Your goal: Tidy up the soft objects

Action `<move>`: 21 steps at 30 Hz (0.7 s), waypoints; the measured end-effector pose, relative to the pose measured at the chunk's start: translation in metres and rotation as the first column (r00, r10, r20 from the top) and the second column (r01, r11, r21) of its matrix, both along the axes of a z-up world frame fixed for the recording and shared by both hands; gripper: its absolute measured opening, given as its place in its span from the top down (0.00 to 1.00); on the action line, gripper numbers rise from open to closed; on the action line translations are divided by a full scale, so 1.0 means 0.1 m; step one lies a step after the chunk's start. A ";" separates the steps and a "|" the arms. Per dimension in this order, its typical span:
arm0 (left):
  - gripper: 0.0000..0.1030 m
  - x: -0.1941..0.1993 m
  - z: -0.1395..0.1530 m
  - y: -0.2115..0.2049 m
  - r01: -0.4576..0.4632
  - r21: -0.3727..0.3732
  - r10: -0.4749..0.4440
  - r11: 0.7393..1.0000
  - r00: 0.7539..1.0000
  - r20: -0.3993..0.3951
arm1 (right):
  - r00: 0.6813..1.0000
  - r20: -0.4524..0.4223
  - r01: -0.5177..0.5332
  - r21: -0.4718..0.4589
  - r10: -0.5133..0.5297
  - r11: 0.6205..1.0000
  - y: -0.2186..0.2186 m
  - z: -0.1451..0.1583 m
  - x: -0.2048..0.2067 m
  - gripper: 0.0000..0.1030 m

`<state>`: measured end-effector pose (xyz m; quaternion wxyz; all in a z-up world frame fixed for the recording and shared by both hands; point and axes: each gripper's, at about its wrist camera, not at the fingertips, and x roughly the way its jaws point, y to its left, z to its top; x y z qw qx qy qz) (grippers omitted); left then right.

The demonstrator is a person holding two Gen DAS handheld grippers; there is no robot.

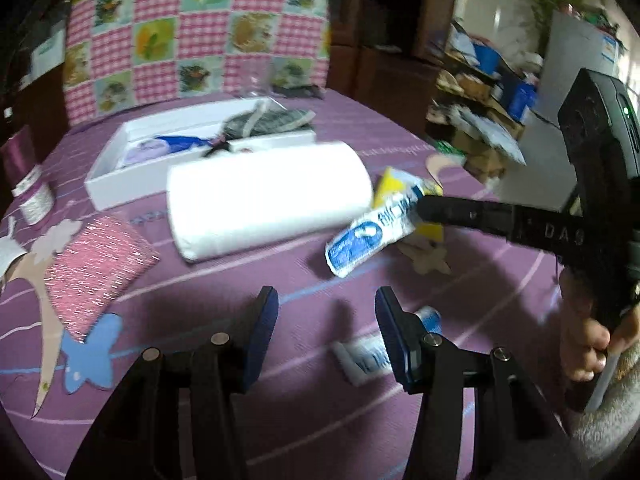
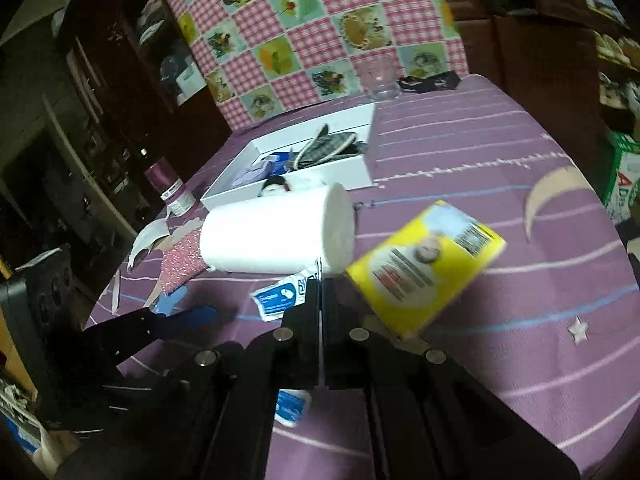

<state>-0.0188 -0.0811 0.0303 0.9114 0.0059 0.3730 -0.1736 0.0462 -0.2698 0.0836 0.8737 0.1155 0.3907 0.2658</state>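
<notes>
My right gripper [image 2: 320, 284] is shut on a blue-and-white tissue packet [image 2: 280, 298] and holds it above the purple bedspread [image 2: 500, 184]; it also shows in the left wrist view [image 1: 420, 206], with the packet [image 1: 368, 240] hanging from it. My left gripper [image 1: 326, 312] is open and empty, low over the bedspread [image 1: 280, 400]. A second blue-and-white packet [image 1: 368, 356] lies by its right finger. A white paper roll [image 1: 268, 204] lies on its side. A yellow tissue pack [image 2: 424, 268] sits right of the roll. A white box [image 1: 132, 160] behind holds soft items.
A pink glittery pouch [image 1: 96, 268] lies at the left by a blue butterfly cutout [image 1: 92, 360]. A purple bottle [image 2: 168, 184] stands at the bed's left edge. A checkered pink cushion [image 1: 192, 28] and a clear glass [image 2: 380, 76] stand at the back. Cluttered shelves [image 1: 480, 92] are off right.
</notes>
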 end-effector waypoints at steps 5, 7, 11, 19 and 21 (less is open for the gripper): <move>0.51 -0.03 -0.10 -0.15 0.102 0.021 -0.100 0.995 0.993 -0.067 | 0.999 -0.023 0.030 0.030 -0.030 0.999 -0.08 -0.02 0.05 0.98; 0.51 -0.04 -0.13 -0.20 0.124 0.039 -0.120 0.992 0.989 -0.084 | 0.999 -0.026 0.026 0.026 -0.025 0.999 -0.06 -0.02 0.06 0.98; 0.56 -0.05 -0.13 -0.25 0.122 0.070 -0.115 0.990 0.989 -0.089 | 0.999 -0.023 0.026 0.024 -0.025 0.999 -0.07 -0.02 0.06 0.98; 0.99 -0.03 -0.13 -0.16 0.063 0.107 -0.055 0.992 0.995 -0.079 | 0.999 -0.029 0.029 0.023 -0.028 0.999 -0.08 -0.04 0.07 0.98; 1.00 -0.03 -0.13 -0.15 0.058 0.103 -0.050 0.993 0.996 -0.078 | 0.999 -0.030 0.030 0.023 -0.029 0.999 -0.08 -0.04 0.07 0.98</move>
